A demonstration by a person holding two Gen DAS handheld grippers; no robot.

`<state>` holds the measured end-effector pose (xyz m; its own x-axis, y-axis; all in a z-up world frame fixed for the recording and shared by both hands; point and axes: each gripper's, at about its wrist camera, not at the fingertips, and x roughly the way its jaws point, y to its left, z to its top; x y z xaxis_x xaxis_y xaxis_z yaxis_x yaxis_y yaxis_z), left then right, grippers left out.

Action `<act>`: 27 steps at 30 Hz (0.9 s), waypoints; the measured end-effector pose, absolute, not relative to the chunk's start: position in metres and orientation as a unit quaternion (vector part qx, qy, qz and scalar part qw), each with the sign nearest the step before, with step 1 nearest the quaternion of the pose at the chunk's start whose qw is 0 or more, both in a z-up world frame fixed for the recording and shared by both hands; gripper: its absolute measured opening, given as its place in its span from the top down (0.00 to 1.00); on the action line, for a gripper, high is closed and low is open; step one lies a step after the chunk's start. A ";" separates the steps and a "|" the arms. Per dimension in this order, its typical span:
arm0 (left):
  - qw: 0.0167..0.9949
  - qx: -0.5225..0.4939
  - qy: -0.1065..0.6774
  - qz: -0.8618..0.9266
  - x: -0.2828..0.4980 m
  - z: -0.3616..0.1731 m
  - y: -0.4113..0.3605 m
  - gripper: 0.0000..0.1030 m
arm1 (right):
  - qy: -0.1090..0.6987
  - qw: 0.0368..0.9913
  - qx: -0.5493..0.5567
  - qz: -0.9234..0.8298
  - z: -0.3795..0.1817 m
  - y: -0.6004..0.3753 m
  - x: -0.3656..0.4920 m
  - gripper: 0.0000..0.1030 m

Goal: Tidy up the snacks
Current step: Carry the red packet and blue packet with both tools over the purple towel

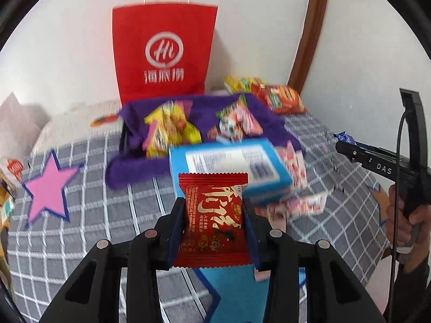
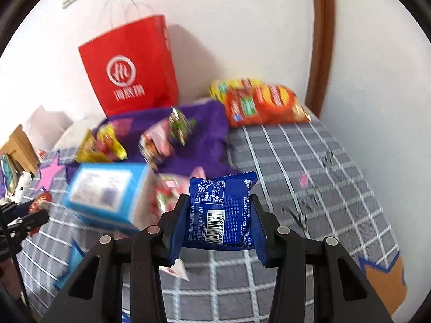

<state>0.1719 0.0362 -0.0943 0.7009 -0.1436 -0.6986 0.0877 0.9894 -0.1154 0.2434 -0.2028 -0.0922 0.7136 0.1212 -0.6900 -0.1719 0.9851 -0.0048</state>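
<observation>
Grey checked bedding [image 1: 80,242] with star patches covers the bed, which stands against a white wall. Over it, the left hand-held gripper [image 1: 214,215] is clamped on a red snack packet [image 1: 212,215], held upright between its blue pads. The right hand-held gripper [image 2: 219,215] pinches a blue snack packet [image 2: 219,212] the same way, barcode side showing; in the left wrist view this gripper enters from the right edge, a hand [image 1: 409,215] around its grip.

Just beyond the red packet lies a light blue box [image 1: 229,167], with pink-and-white packets [image 1: 296,188] beside it. Behind the box, a purple cloth [image 1: 140,161] holds a yellow packet [image 1: 172,132] and a pink one [image 1: 237,123]. Near the corner of the bed, an orange snack bag [image 2: 264,105] lies against a yellow bag [image 2: 231,86]. A red paper bag [image 1: 161,51] with white handles stands upright against the wall behind the cloth.
</observation>
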 end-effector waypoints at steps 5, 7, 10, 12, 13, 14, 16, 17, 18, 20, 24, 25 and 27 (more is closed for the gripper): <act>0.931 -0.029 0.360 -0.054 0.197 -0.064 0.042 0.63 | 0.355 0.929 -0.042 0.092 -0.056 -0.174 0.263 0.58; 0.934 -0.028 0.354 -0.050 0.208 -0.054 0.044 0.63 | 0.353 0.929 -0.039 0.098 -0.045 -0.163 0.275 0.58; 0.938 -0.027 0.343 -0.043 0.225 -0.040 0.047 0.63 | 0.351 0.929 -0.030 0.113 -0.032 -0.148 0.295 0.58; 0.940 -0.029 0.338 -0.038 0.237 -0.032 0.050 0.63 | 0.350 0.929 -0.029 0.119 -0.026 -0.139 0.307 0.58; 0.941 -0.028 0.336 -0.037 0.243 -0.030 0.050 0.63 | 0.349 0.929 -0.029 0.122 -0.024 -0.133 0.315 0.58; 0.942 -0.026 0.333 -0.034 0.251 -0.027 0.052 0.63 | 0.348 0.929 -0.030 0.124 -0.022 -0.129 0.321 0.58; 0.944 -0.028 0.329 -0.028 0.262 -0.022 0.055 0.63 | 0.347 0.928 -0.028 0.131 -0.018 -0.121 0.333 0.58; 0.944 -0.032 0.327 -0.026 0.268 -0.020 0.058 0.63 | 0.347 0.928 -0.025 0.135 -0.016 -0.118 0.339 0.58; 0.944 -0.037 0.326 -0.024 0.276 -0.017 0.062 0.63 | 0.347 0.927 -0.023 0.138 -0.015 -0.115 0.345 0.58; 0.944 -0.050 0.326 -0.025 0.287 -0.014 0.070 0.63 | 0.351 0.925 -0.021 0.143 -0.013 -0.108 0.359 0.58; 0.943 -0.065 0.327 -0.022 0.306 -0.013 0.082 0.63 | 0.359 0.921 -0.012 0.151 -0.012 -0.097 0.383 0.58; 0.942 -0.067 0.327 -0.019 0.309 -0.015 0.085 0.63 | 0.365 0.918 -0.007 0.155 -0.015 -0.095 0.390 0.58; 0.940 -0.075 0.333 -0.015 0.314 -0.021 0.092 0.63 | 0.375 0.912 -0.004 0.164 -0.022 -0.092 0.401 0.58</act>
